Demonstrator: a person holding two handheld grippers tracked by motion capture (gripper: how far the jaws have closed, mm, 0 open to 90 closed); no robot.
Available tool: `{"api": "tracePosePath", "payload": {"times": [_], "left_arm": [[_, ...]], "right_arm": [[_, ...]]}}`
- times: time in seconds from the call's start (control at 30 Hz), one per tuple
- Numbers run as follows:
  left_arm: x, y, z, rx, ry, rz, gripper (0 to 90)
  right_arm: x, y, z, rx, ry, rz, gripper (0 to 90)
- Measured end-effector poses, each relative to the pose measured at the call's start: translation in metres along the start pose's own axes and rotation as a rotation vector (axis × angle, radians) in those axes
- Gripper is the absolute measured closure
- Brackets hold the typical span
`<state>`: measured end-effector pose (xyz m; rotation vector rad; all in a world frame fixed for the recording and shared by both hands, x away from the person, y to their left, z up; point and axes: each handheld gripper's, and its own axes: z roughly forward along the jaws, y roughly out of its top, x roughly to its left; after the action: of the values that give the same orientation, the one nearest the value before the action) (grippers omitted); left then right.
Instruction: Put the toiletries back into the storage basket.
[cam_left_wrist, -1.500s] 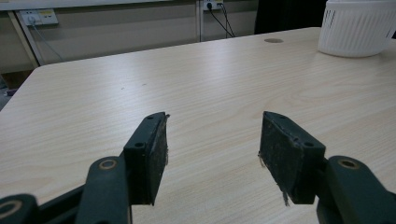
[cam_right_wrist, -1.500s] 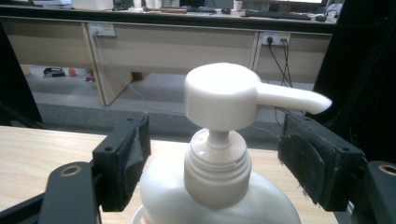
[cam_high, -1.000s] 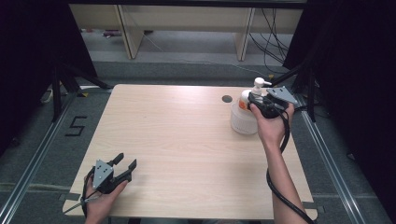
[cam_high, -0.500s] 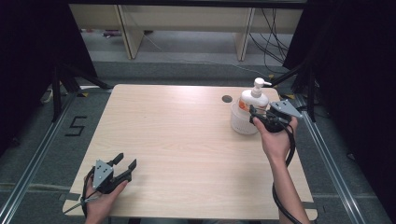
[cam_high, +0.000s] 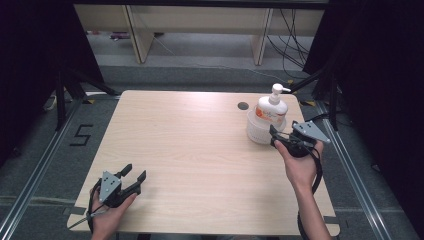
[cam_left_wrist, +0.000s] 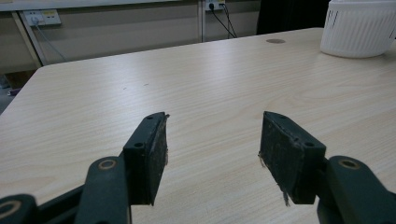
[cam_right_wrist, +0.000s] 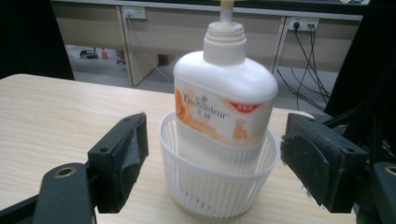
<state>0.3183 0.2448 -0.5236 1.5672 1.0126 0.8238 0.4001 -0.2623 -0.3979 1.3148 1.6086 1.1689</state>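
Note:
A white pump bottle (cam_high: 271, 109) with an orange label stands upright in a white slotted basket (cam_high: 257, 132) at the table's far right. Just in front of the basket, on its near right side, my right gripper (cam_high: 274, 136) is open and apart from it. In the right gripper view the bottle (cam_right_wrist: 224, 102) and basket (cam_right_wrist: 219, 186) sit between and beyond the spread jaws of that gripper (cam_right_wrist: 212, 154). My left gripper (cam_high: 135, 171) rests open at the near left corner with nothing between its jaws (cam_left_wrist: 212, 140). The basket (cam_left_wrist: 357, 28) shows far off in the left gripper view.
The light wooden table (cam_high: 190, 150) has a small round cable hole (cam_high: 243, 105) left of the bottle. Its right edge runs close to the right hand. Beyond the far edge are wooden desk legs (cam_high: 137, 35) and cables (cam_high: 295, 30) on the floor.
The right gripper has drawn back from the bottle's top toward the near edge, and the bottle stands free in the basket. The left gripper has not moved.

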Motion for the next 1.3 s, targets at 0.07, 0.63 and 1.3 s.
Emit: {"api": "tracePosePath", "payload": {"times": [0.07, 0.63, 1.3], "left_arm": [[0.000, 0.000, 0.000, 0.000, 0.001, 0.000, 40.8], [0.000, 0.000, 0.000, 0.001, 0.005, 0.002, 40.7], [0.000, 0.000, 0.000, 0.008, 0.003, -0.009, 40.6]], "right_arm": [[-0.002, -0.005, -0.003, -0.008, -0.007, -0.020, 23.9], [-0.010, -0.073, -0.031, 0.027, 0.031, 0.015, 26.8], [-0.004, -0.114, -0.039, 0.045, 0.036, 0.039, 27.5]]}}
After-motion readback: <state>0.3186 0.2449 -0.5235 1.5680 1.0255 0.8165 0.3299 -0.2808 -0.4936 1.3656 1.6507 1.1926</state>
